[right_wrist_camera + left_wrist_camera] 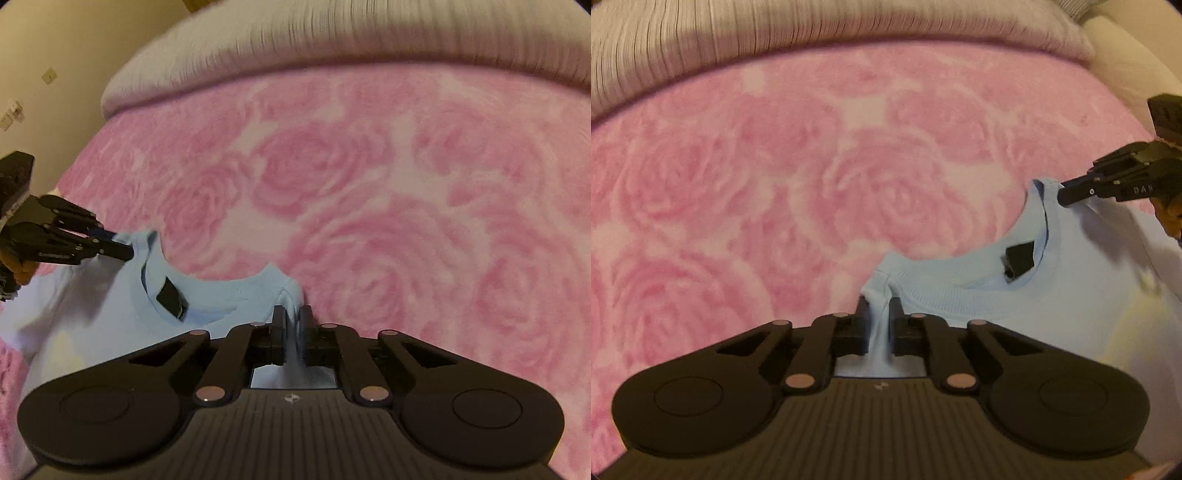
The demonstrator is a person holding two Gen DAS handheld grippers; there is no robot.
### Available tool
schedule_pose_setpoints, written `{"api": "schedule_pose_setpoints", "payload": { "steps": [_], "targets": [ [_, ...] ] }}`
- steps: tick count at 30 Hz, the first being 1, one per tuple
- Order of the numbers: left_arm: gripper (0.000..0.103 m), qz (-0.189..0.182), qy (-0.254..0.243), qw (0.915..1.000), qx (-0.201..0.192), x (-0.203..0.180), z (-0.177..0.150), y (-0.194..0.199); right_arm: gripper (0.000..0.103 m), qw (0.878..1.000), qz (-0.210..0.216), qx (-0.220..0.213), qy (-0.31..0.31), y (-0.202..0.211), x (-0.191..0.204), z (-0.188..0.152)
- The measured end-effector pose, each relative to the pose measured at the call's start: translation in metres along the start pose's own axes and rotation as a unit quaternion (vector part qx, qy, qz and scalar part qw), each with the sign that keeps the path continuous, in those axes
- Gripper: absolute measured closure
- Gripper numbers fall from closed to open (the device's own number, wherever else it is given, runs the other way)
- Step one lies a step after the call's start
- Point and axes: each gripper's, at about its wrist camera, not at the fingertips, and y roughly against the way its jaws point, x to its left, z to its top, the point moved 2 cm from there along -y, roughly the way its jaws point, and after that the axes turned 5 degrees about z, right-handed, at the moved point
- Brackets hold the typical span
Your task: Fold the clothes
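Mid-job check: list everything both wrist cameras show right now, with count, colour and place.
T-shirt: one, light blue with a paler body, on the blanket, held at both shoulders beside the collar.
Neck label: one, black, inside the collar.
Blanket: one, pink rose pattern, covering the surface under the shirt.
Ribbed cover: one, grey-beige, along the far edge of the blanket.
Wall: beige, with small fittings too blurred to identify, far left in the right wrist view.
Left claw: black, shut on the T-shirt shoulder.
Right claw: black, shut on the other shoulder.
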Motion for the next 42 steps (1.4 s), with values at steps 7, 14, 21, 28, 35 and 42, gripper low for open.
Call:
{"api": "schedule_pose_setpoints", "payload": {
  "steps": [7,14,21,28,35,42],
  "targets": [
    [0.085,0.066,-0.036,0.9952,-0.062,-0.016,-0.005,-0.013,0.073,0.993,-0.077,-0.042,-0.084,0.000,-0.015,-0.011],
    [0.062,0.138,0.083,0.9849,-0.065,-0.004,-0.015,0.042,0.058,0.974,-0.173,-0.092,-0.111,0.063,0.016,-0.030],
    [0.061,0.102,0.105,0.9891,0.002,-0.062,-0.081,0.074,0.058,0.972,-0.185,-0.033,-0.139,0.090,0.074,-0.114],
    [0.061,0.153,0.142,0.9751,0.076,-0.096,-0.162,0.102,0.057,0.959,-0.216,0.028,-0.184,0.119,0.111,-0.194],
    [0.058,0.123,0.144,0.9762,0.105,-0.164,-0.236,0.162,0.052,0.959,-0.190,0.081,-0.192,0.148,0.162,-0.258],
    [0.057,0.150,0.199,0.9593,0.132,-0.224,-0.294,0.224,0.049,0.963,-0.165,0.101,-0.188,0.195,0.196,-0.324]
  ]
}}
